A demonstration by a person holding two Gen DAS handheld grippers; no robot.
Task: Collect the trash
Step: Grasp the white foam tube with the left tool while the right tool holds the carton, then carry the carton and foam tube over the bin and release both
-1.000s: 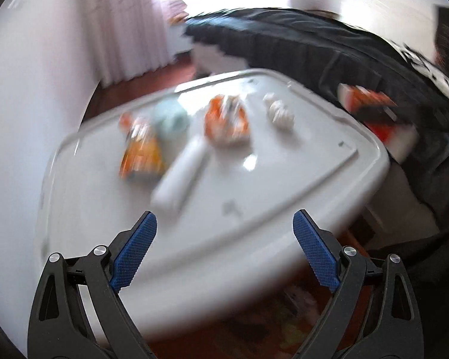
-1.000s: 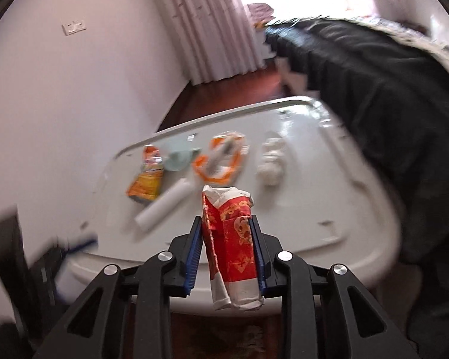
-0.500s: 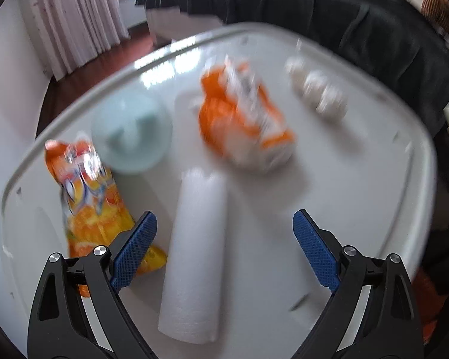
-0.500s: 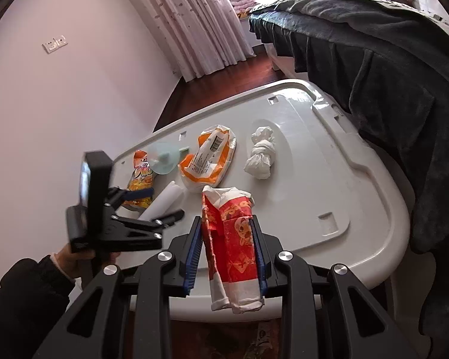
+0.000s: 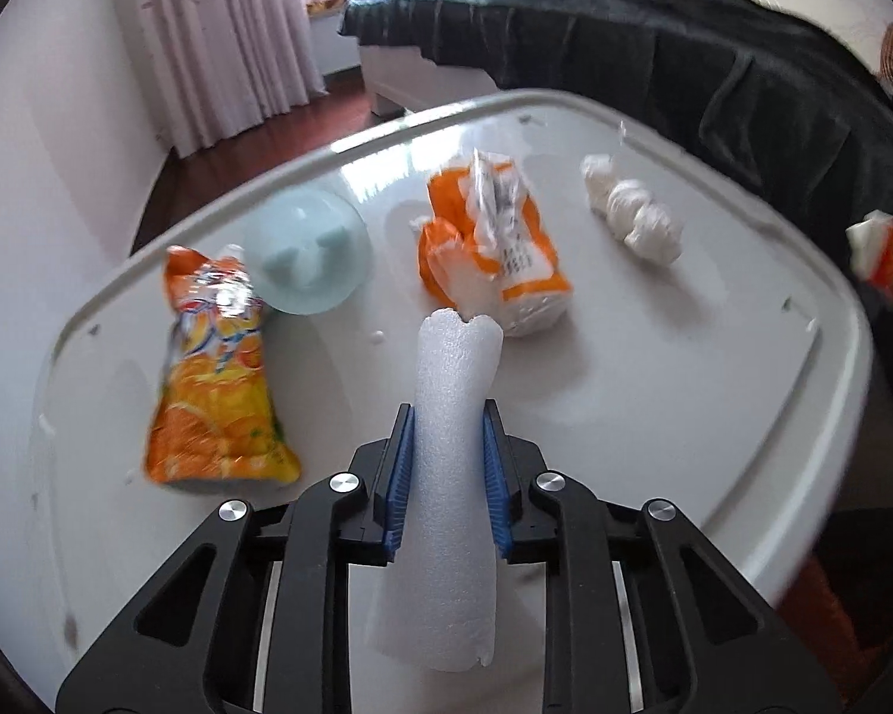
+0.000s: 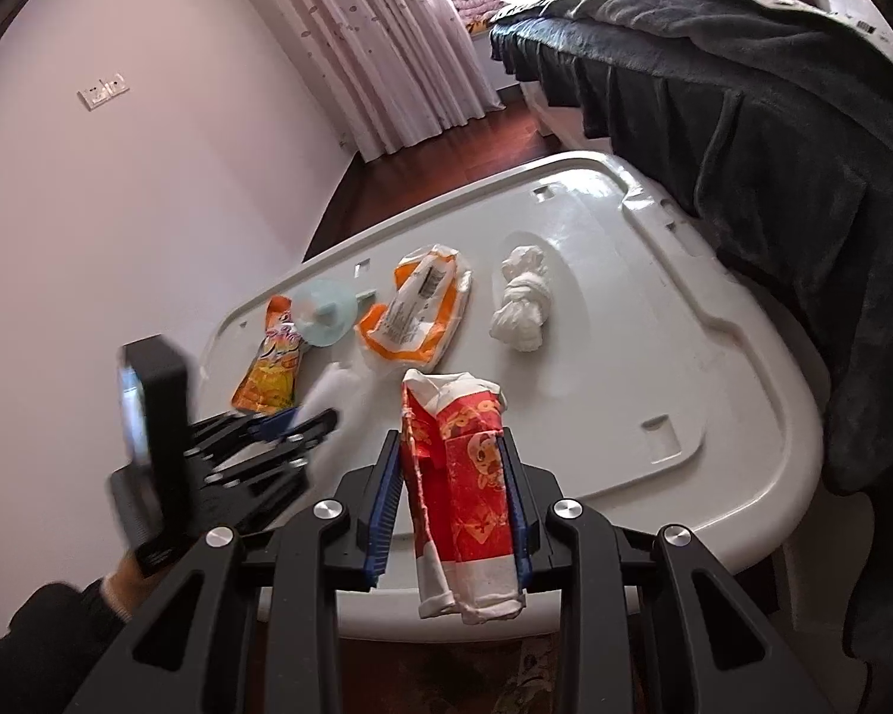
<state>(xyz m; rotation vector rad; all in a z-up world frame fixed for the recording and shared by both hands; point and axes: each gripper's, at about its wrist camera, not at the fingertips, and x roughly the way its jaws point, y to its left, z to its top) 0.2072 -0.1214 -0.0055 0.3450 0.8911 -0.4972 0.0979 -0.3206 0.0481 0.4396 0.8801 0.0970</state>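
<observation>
My left gripper is shut on a white foam tube and holds it just above the white tabletop. It also shows blurred in the right wrist view. My right gripper is shut on a crumpled red paper carton near the table's front edge. On the table lie an orange juice pouch, a pale blue round lid, an orange-and-white wrapper and a knotted white tissue wad.
A bed with a dark blanket runs along the table's right side. A white wall stands to the left, curtains at the back. Dark red floor lies beyond the table.
My left gripper moved in over the table, closed on the foam tube and lifted it. My right gripper kept hold of the red carton and hardly moved.
</observation>
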